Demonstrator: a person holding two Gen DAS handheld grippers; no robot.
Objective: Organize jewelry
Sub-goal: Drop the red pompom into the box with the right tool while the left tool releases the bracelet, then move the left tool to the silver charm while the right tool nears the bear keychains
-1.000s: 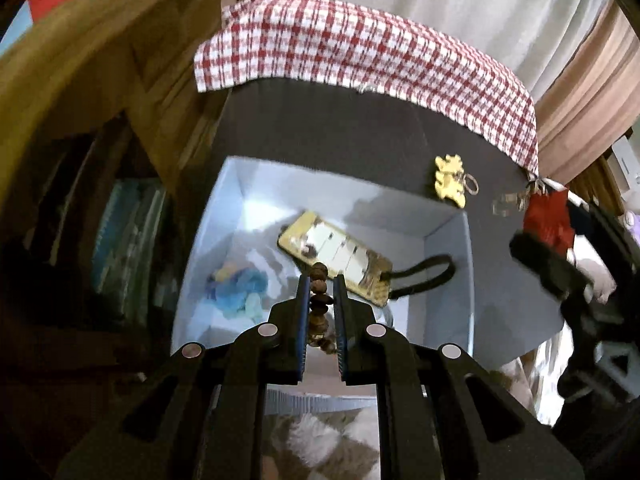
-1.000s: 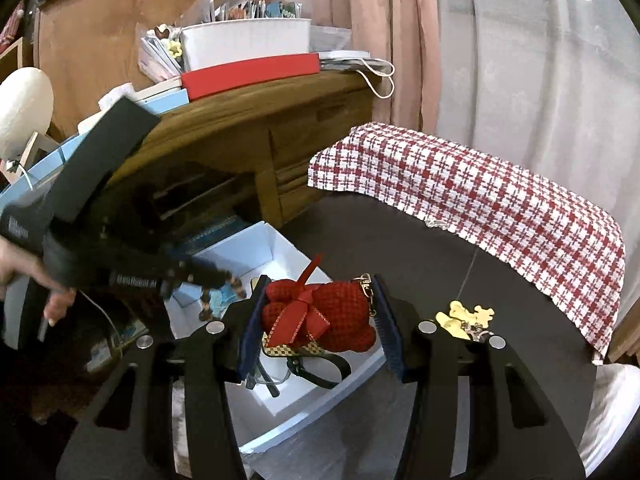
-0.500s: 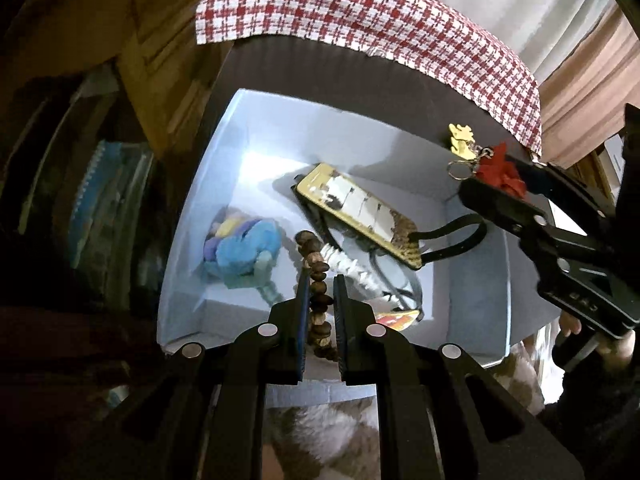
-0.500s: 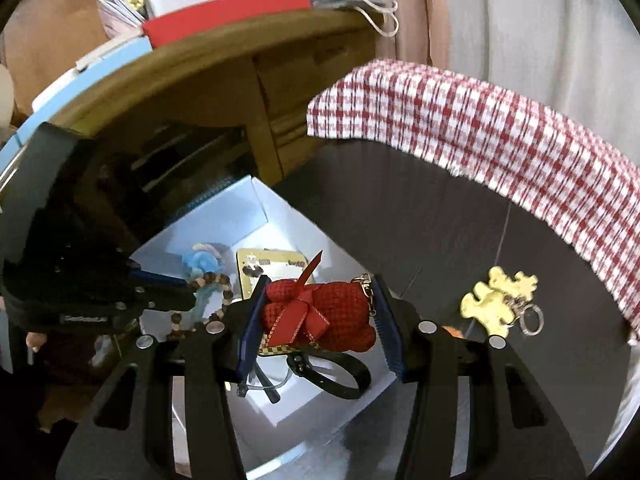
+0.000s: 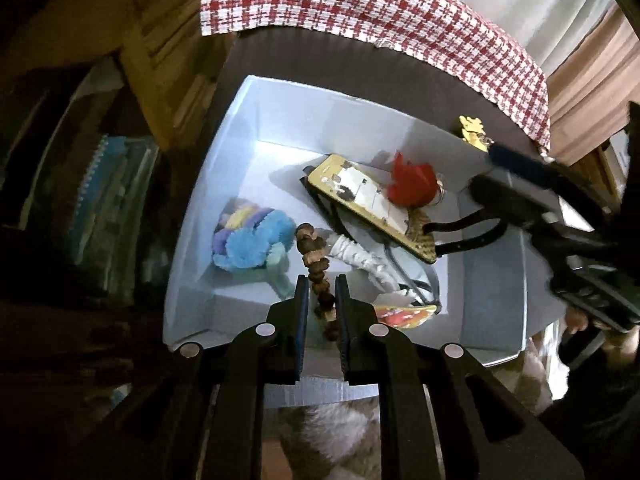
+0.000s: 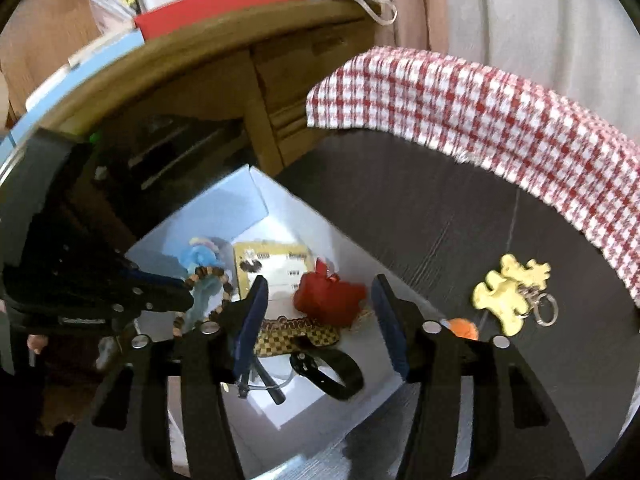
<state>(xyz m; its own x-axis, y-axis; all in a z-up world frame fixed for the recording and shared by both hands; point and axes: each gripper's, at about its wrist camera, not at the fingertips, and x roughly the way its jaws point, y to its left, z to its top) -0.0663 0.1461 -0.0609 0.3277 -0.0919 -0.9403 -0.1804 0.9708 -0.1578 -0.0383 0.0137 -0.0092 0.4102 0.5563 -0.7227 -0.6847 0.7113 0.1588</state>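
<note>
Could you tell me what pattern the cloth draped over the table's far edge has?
Red-and-white check; the cloth shows best in the right wrist view.

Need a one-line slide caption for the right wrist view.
Right gripper, jaws just opened, above the red bear charm in the white box; yellow bear keychain waits on the dark table.

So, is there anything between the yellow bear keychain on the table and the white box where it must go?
Nothing visible blocks it. The yellow bear keychain lies on bare dark table, apart from the white box. Only a small orange thing lies near that path, beside the open right gripper.
</note>
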